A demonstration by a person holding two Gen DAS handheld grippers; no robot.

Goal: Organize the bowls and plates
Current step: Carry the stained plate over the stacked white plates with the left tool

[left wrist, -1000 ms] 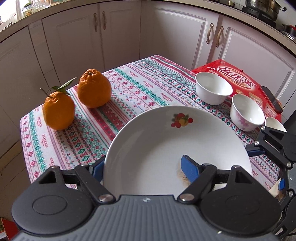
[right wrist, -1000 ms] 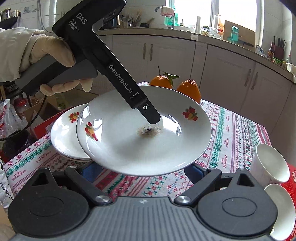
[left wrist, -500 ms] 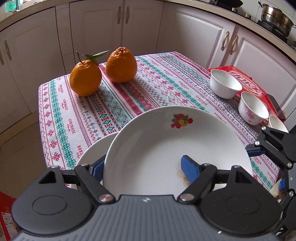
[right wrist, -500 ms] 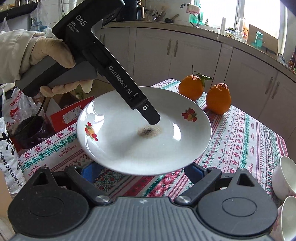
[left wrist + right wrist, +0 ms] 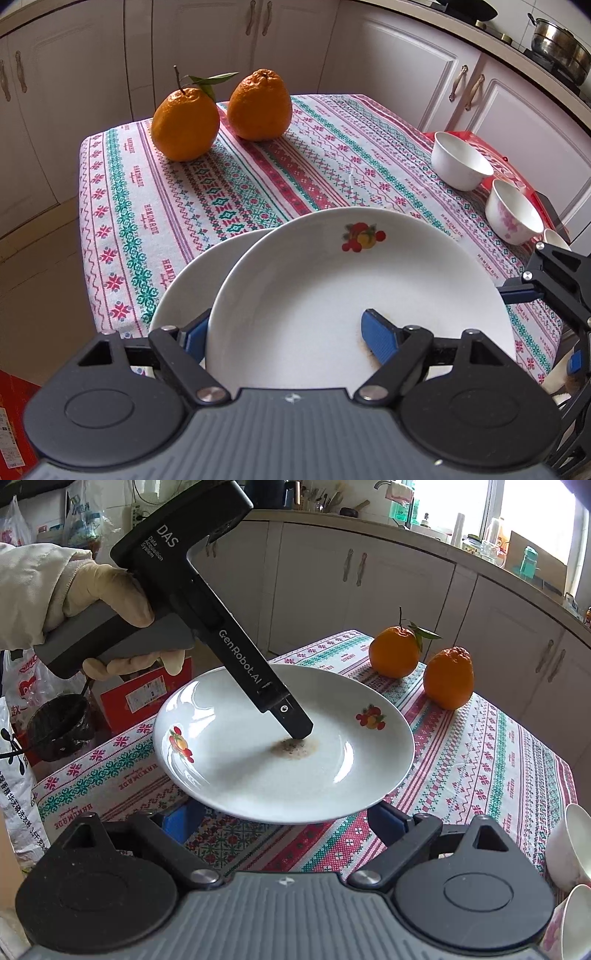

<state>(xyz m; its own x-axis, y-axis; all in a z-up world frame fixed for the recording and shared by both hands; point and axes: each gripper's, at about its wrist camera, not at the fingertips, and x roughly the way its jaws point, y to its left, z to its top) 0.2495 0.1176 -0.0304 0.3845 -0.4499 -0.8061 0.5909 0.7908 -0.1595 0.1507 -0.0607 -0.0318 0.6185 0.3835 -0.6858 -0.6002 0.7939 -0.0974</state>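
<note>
Left tool (image 5: 284, 338) grips the upper plate (image 5: 354, 295) by its near rim: one blue pad over the soiled centre, the other under the rim at 9 o'clock, jaws about half spread and clamped on the plate. In the right wrist view that tool's finger presses down beside a brown stain (image 5: 293, 747) mid-plate, gloved hand (image 5: 107, 602) on the handle at 10 o'clock. The plate hangs just above a second plate (image 5: 192, 280), which peeks out at 9 o'clock in the left view; likely it is being brought over to stack, so a pinch across the rim keeps it level. Right tool (image 5: 277, 823) stands wide, nothing between its pads, the held plate's edge above and ahead of it; it reads as released and waiting. Outward: striped cloth on the worktop (image 5: 258, 177), two oranges (image 5: 184, 122) at 11 o'clock, three white bowls (image 5: 461, 162) lined at 2 o'clock on a red packet (image 5: 495, 155). Bowls unsorted, well apart from the plates.
</note>
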